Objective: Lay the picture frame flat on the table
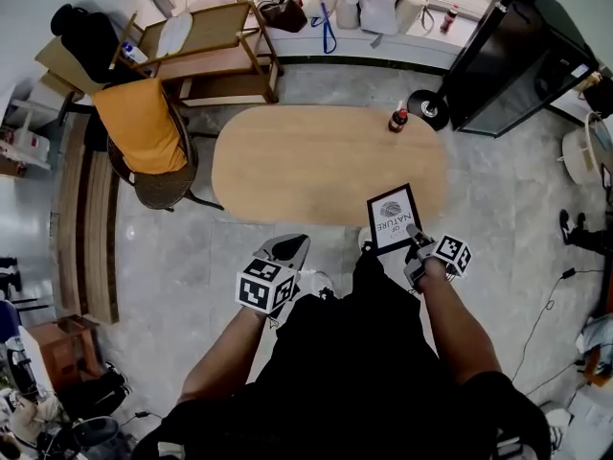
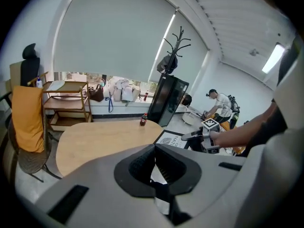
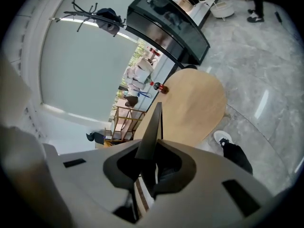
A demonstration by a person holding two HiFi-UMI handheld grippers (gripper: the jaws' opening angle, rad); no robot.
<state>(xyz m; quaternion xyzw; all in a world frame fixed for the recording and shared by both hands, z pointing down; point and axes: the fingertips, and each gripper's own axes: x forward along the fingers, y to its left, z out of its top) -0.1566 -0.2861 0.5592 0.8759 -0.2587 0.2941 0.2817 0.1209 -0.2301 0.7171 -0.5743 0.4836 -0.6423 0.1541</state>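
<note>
Our right gripper (image 1: 414, 241) is clamped narrow on the near edge of the frame (image 1: 393, 217). In the right gripper view the thin black edge runs straight out from between the jaws. We hold the frame at the near right end of the table (image 1: 287, 161), printed face turned up. Its far part is over the wood and the held edge is out past the rim. We cannot tell whether it touches the top. Our left gripper (image 1: 285, 249) hangs off the near edge, jaws together on nothing, apart from the frame. A bottle (image 1: 397, 119) stands at the far right end, well clear.

We judge this to be the placing step, with the frame in hand and not yet released. Next we need to lower the held edge until the back lies flat. The frame should also go a little farther onto the table so nothing overhangs. Then we part the jaws and draw back level without dragging it.
</note>
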